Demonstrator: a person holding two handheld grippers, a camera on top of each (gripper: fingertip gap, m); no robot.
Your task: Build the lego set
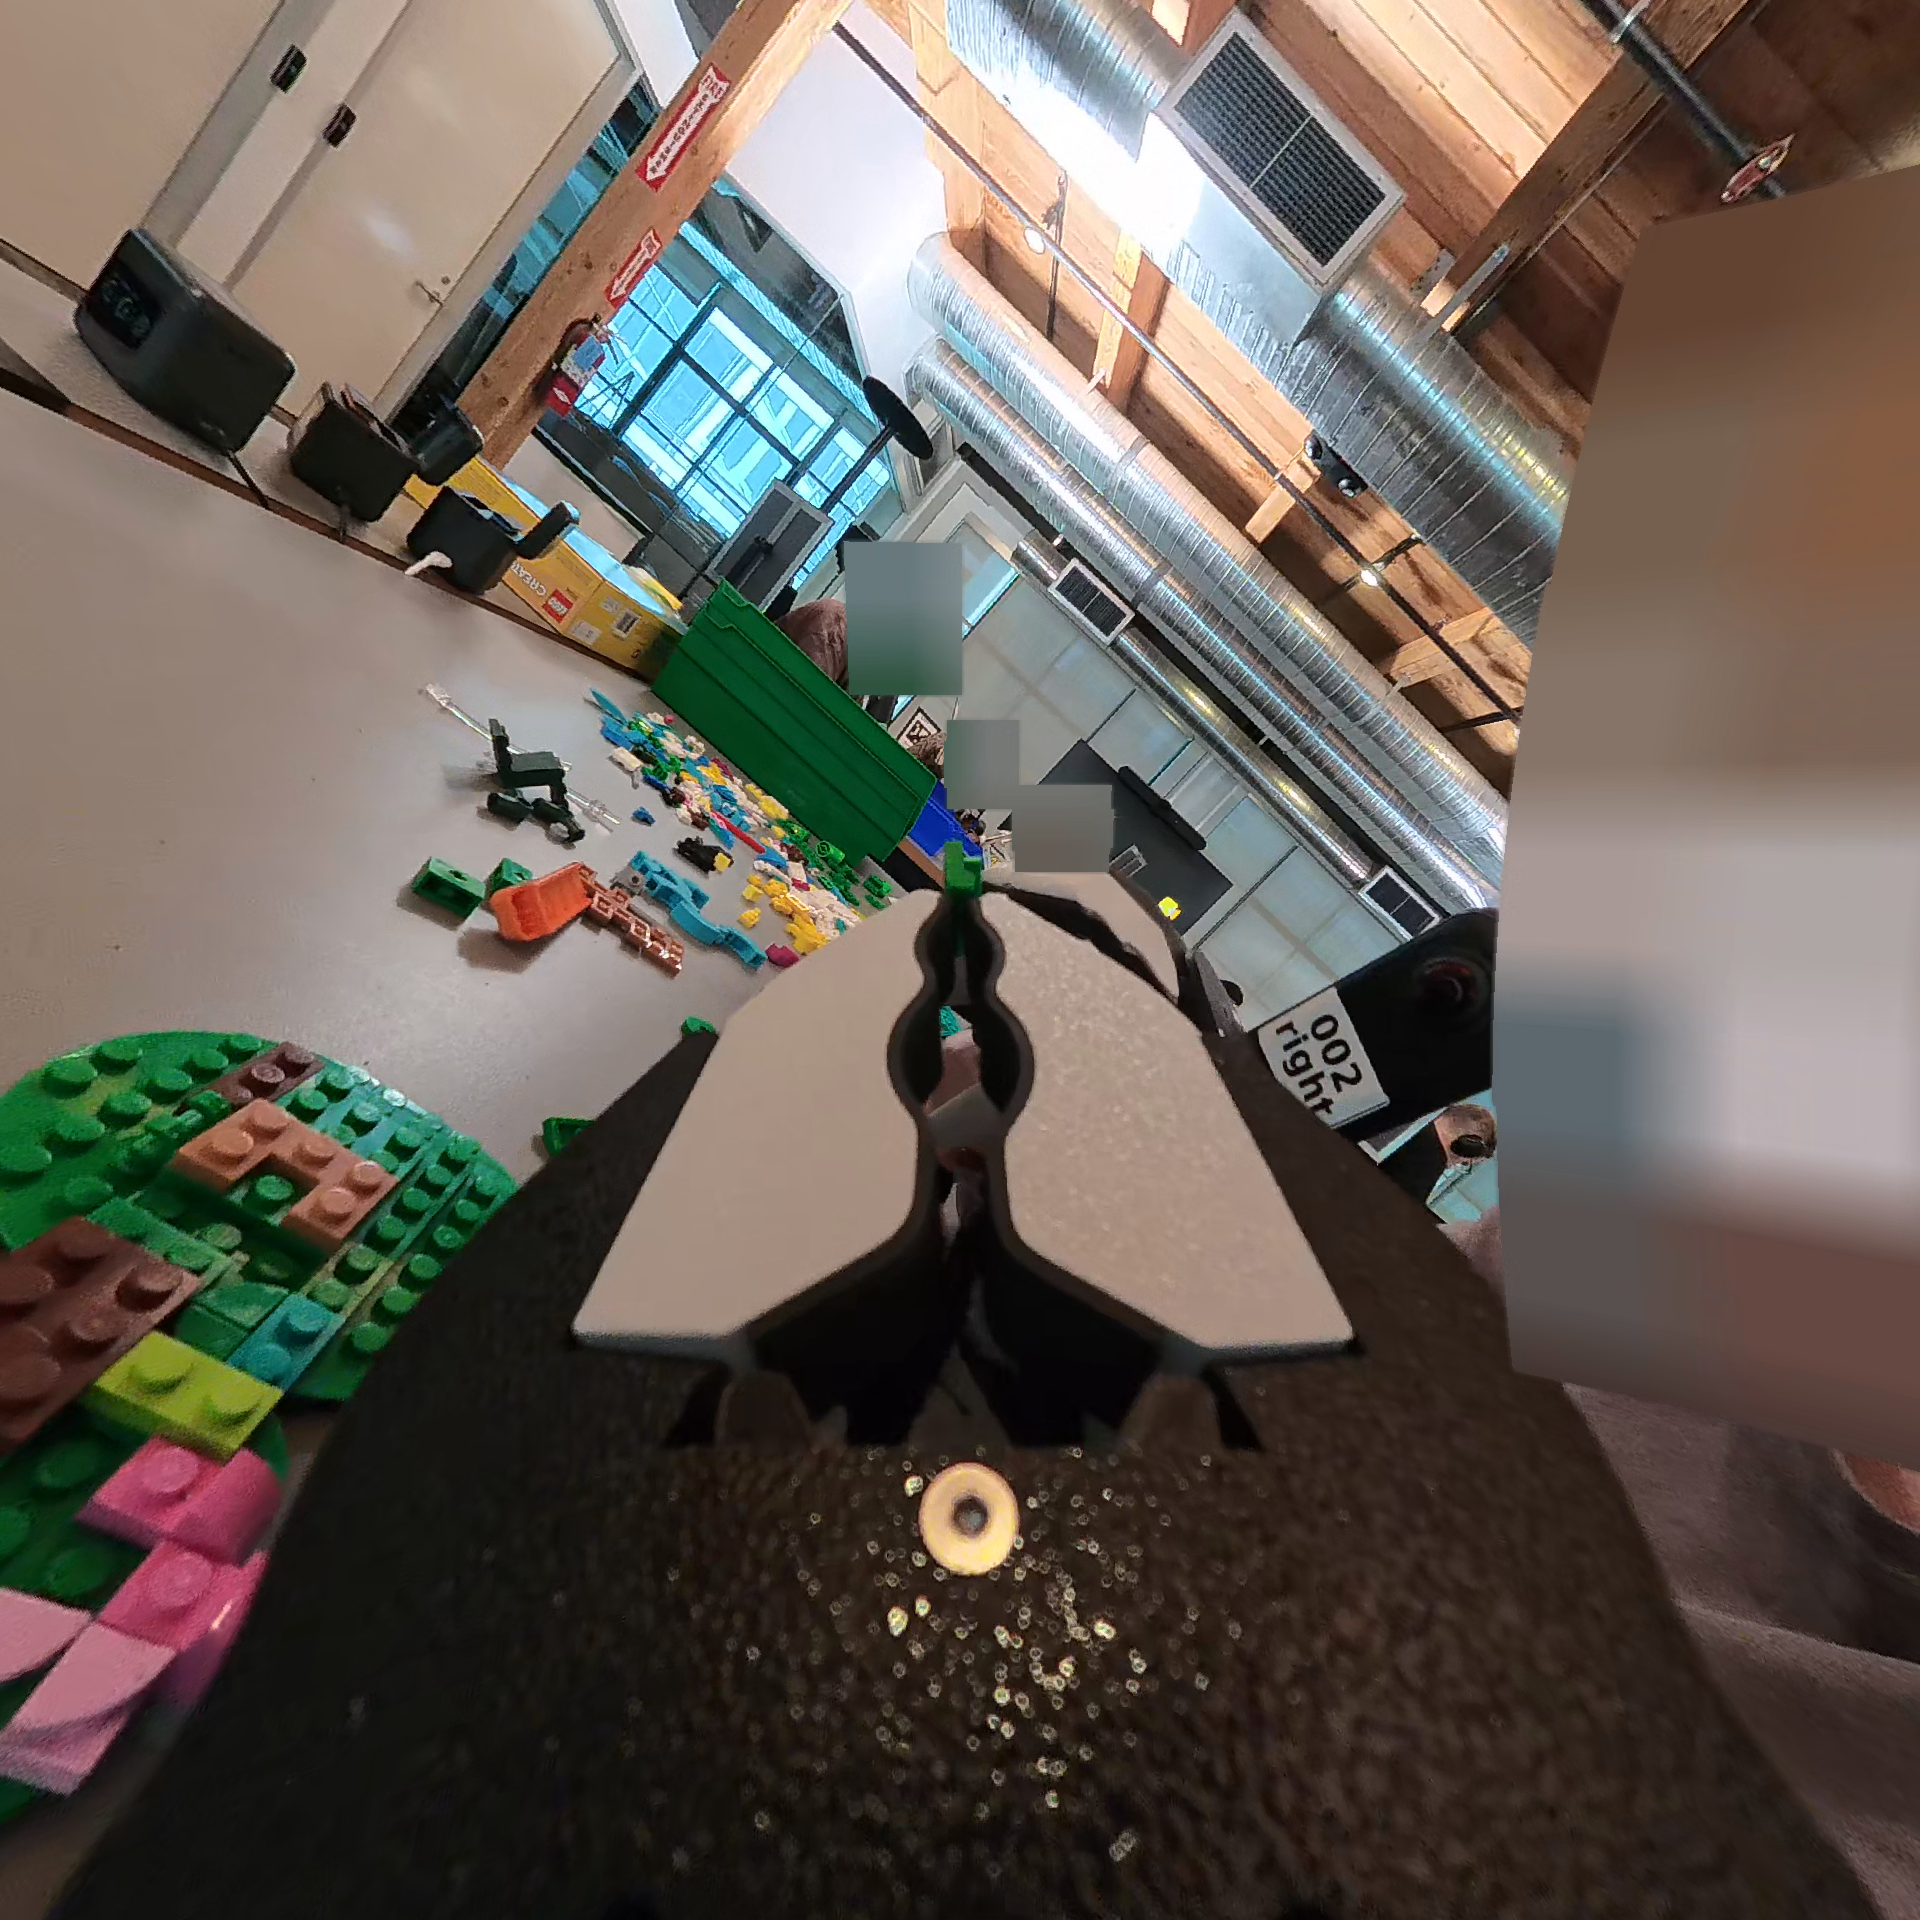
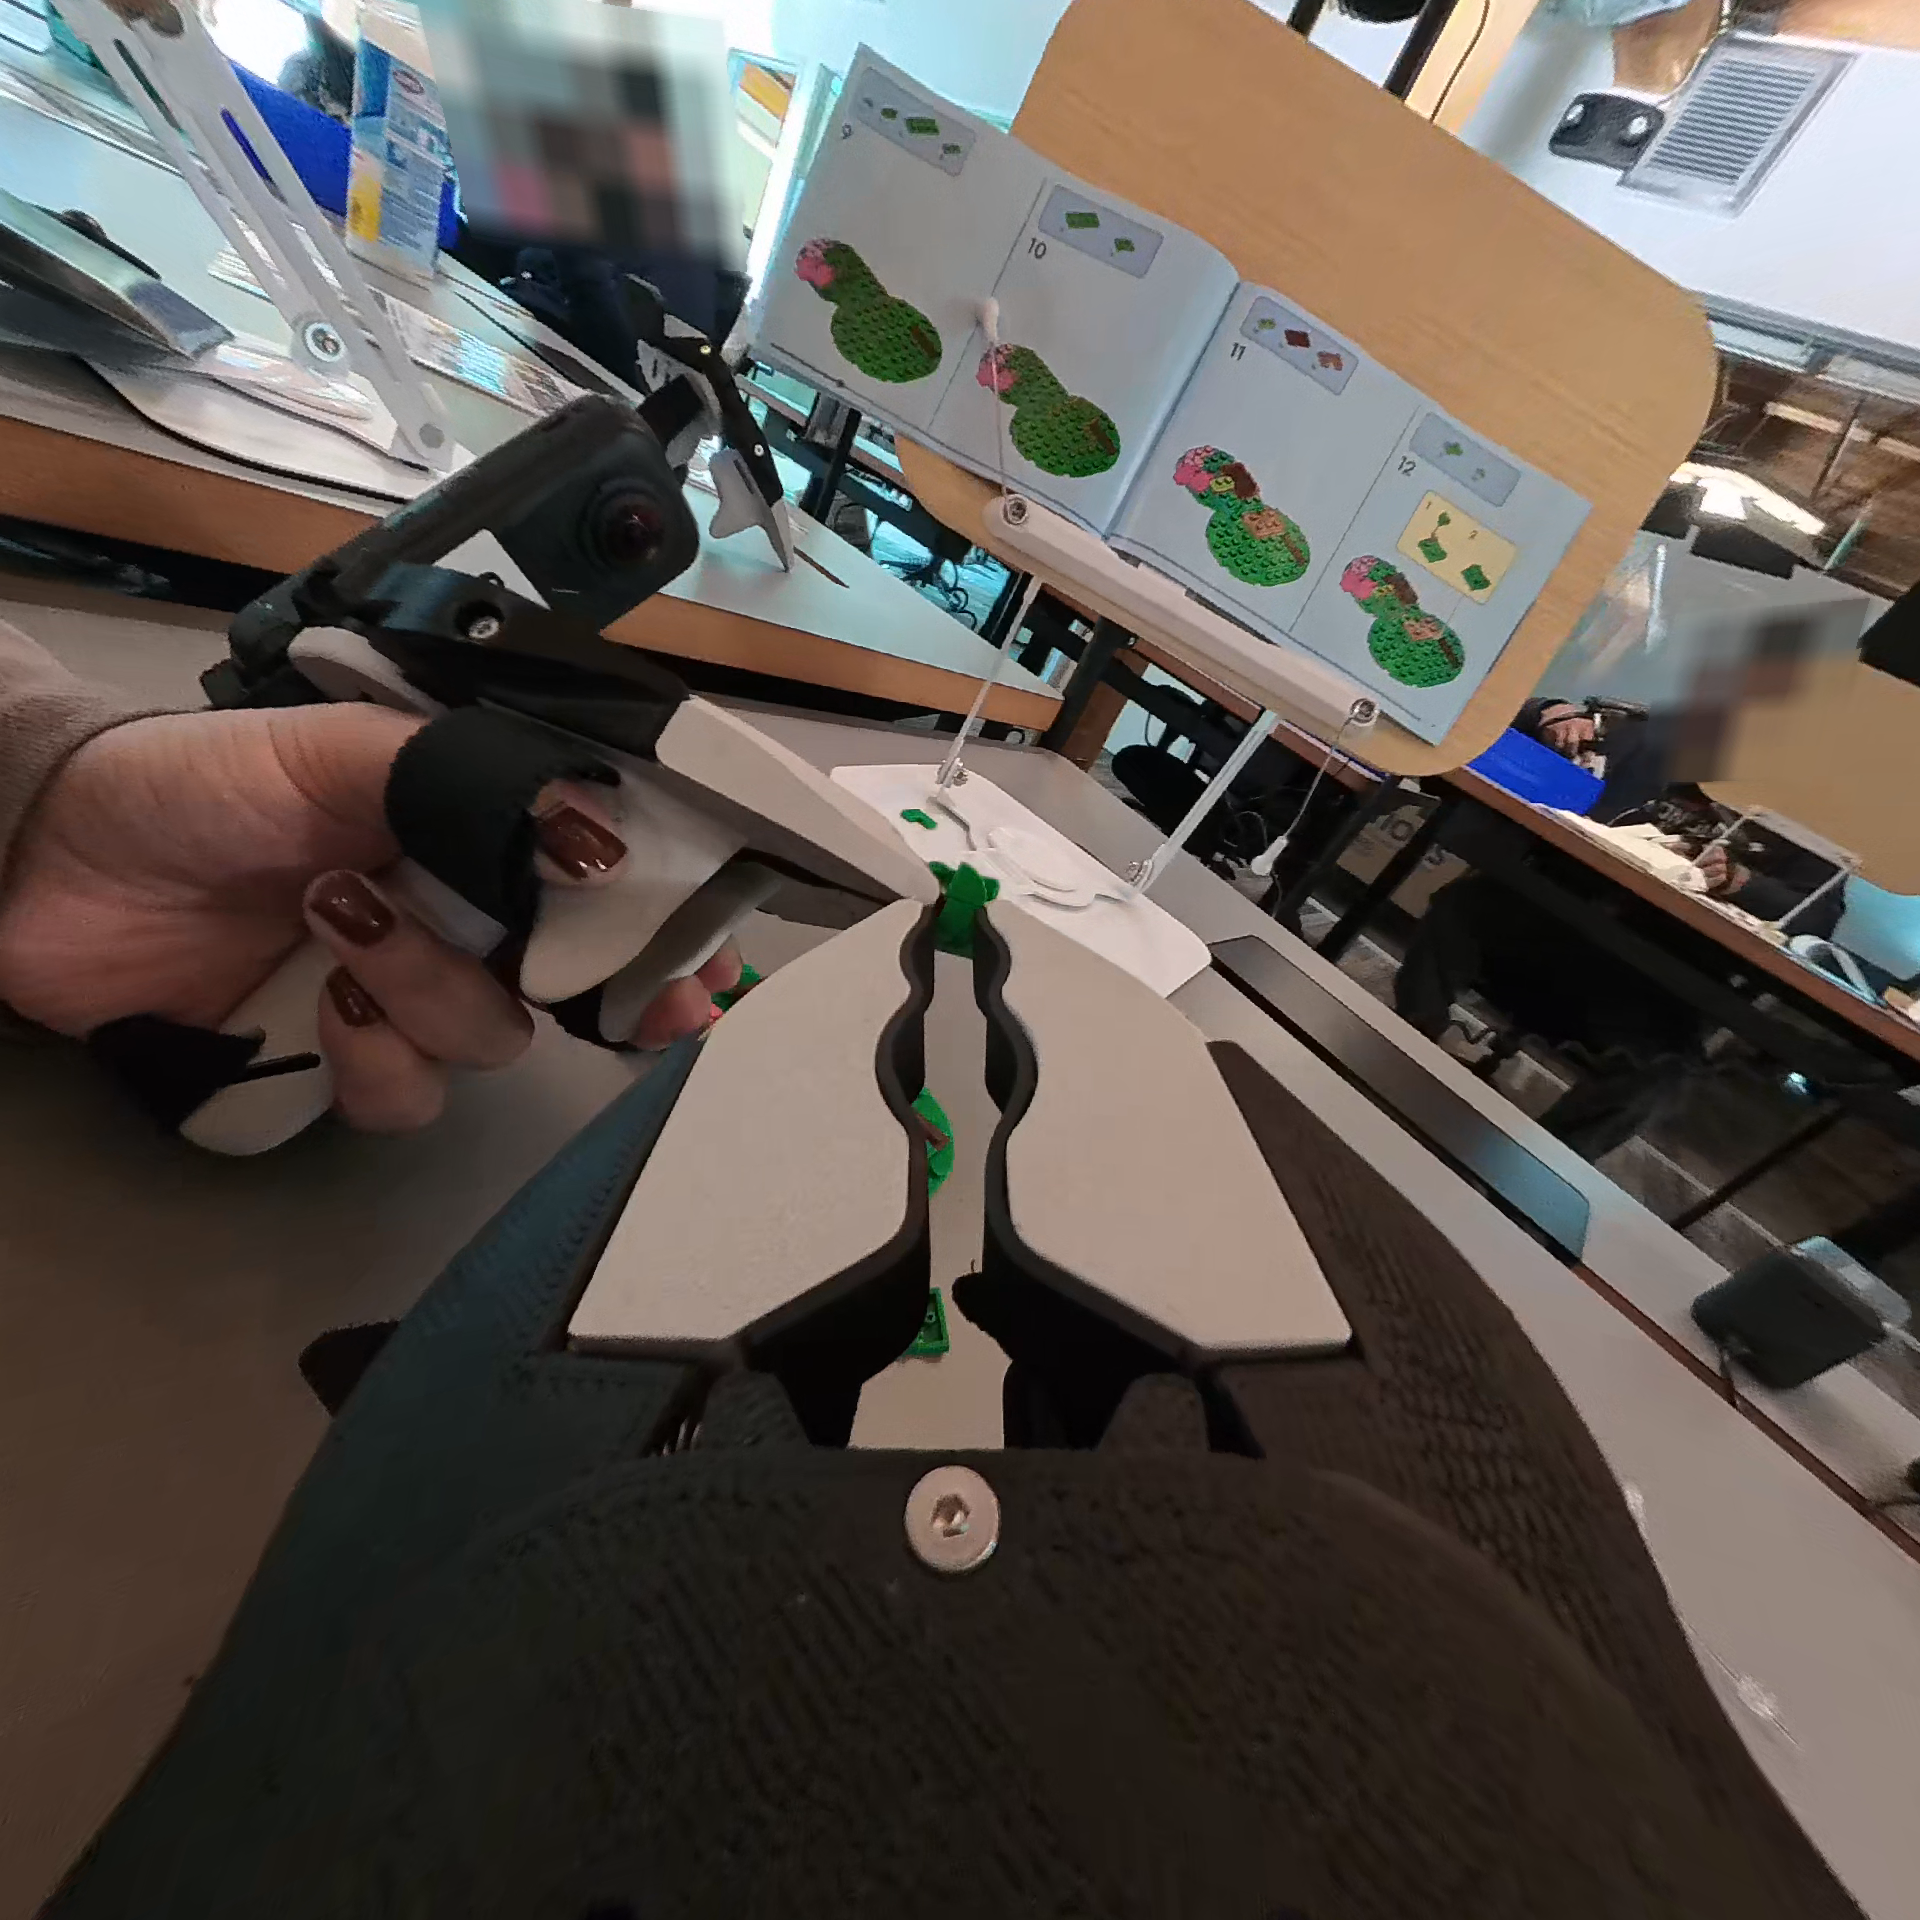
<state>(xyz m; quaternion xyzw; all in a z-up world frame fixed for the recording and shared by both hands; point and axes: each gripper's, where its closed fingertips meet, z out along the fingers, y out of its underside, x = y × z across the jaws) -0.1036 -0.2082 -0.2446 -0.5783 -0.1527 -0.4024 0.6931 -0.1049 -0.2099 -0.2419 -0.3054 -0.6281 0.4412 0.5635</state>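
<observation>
The table (image 1: 208, 727) carries everything. At about 8 o'clock in the left wrist view lies the green baseplate (image 1: 94, 1101), already partly built: brown (image 1: 73, 1320), tan (image 1: 281, 1164), lime (image 1: 187, 1392) and pink (image 1: 177, 1496) plates are pressed onto its studs. By my judgement the build is early to middle; the open instruction booklet (image 2: 1164, 416) on its stand, at 1 o'clock in the right wrist view, shows matching steps, and a large pile of loose bricks (image 1: 748, 821) at 11 o'clock is still unused.

The left gripper (image 1: 961, 899) is clenched on a small green piece (image 1: 962, 868), which sticks out at 12 o'clock from the tips. The right gripper (image 2: 956, 925) meets it tip to tip, also clamped on a green piece (image 2: 961, 899). Whether these are two parts being joined or one, I cannot tell.
</observation>
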